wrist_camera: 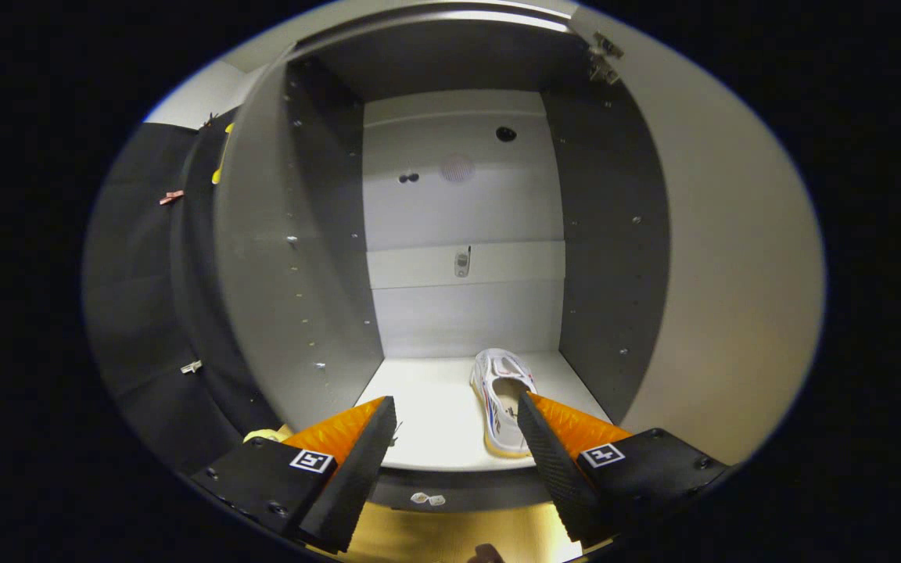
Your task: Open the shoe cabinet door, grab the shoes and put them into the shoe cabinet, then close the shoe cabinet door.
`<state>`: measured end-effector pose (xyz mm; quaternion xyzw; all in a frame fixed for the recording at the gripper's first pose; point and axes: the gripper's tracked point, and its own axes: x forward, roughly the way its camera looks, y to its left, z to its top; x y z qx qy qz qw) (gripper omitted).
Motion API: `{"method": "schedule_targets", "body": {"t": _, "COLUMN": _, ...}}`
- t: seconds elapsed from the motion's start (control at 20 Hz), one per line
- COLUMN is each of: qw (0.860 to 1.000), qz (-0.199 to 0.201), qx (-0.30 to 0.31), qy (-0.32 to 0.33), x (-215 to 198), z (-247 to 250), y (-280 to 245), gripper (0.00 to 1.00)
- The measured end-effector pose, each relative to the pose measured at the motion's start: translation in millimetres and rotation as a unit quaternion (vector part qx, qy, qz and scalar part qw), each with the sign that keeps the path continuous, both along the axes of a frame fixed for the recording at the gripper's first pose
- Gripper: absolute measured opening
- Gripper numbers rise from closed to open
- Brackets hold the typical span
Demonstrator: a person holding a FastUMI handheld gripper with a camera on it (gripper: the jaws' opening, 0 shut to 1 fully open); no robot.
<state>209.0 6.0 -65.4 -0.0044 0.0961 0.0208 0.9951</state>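
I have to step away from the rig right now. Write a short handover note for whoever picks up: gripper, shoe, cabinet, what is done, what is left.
Gripper: open, fingers spread, holding nothing, at the front edge of the cabinet floor.
Shoe cabinet: open, its door swung out to the right.
White shoe: lying on the cabinet floor near the right wall, just ahead of the right finger, apart from the left one.
Done: door opened, this shoe placed inside.
Left: pull the gripper back and close the door. I cannot tell whether another shoe waits outside; check first.
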Motion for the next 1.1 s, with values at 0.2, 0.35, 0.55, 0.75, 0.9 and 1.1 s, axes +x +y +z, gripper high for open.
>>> {"method": "schedule_targets", "body": {"t": 0.2, "qw": 1.000, "qz": 0.006, "qx": 0.009, "qy": -0.016, "x": -87.3, "z": 25.7, "y": 1.0, "gripper": 0.98}}
{"method": "schedule_targets", "body": {"t": 0.35, "qw": 0.999, "qz": 0.028, "qx": 0.027, "qy": -0.021, "x": -150.8, "z": 42.1, "y": 1.1, "gripper": 0.98}}
{"method": "schedule_targets", "body": {"t": 0.55, "qw": 0.997, "qz": 0.064, "qx": 0.043, "qy": -0.027, "x": -227.3, "z": 64.1, "y": -13.9, "gripper": 0.98}}
{"method": "schedule_targets", "body": {"t": 0.75, "qw": 0.993, "qz": 0.101, "qx": 0.039, "qy": -0.034, "x": -289.5, "z": 80.8, "y": -56.3, "gripper": 0.98}}
{"method": "schedule_targets", "body": {"t": 0.9, "qw": 0.991, "qz": 0.122, "qx": 0.040, "qy": -0.047, "x": -323.6, "z": 96.8, "y": -103.2, "gripper": 0.98}}
{"method": "schedule_targets", "body": {"t": 1.1, "qw": 0.992, "qz": 0.115, "qx": 0.033, "qy": -0.045, "x": -338.9, "z": 99.7, "y": -170.2, "gripper": 0.98}}
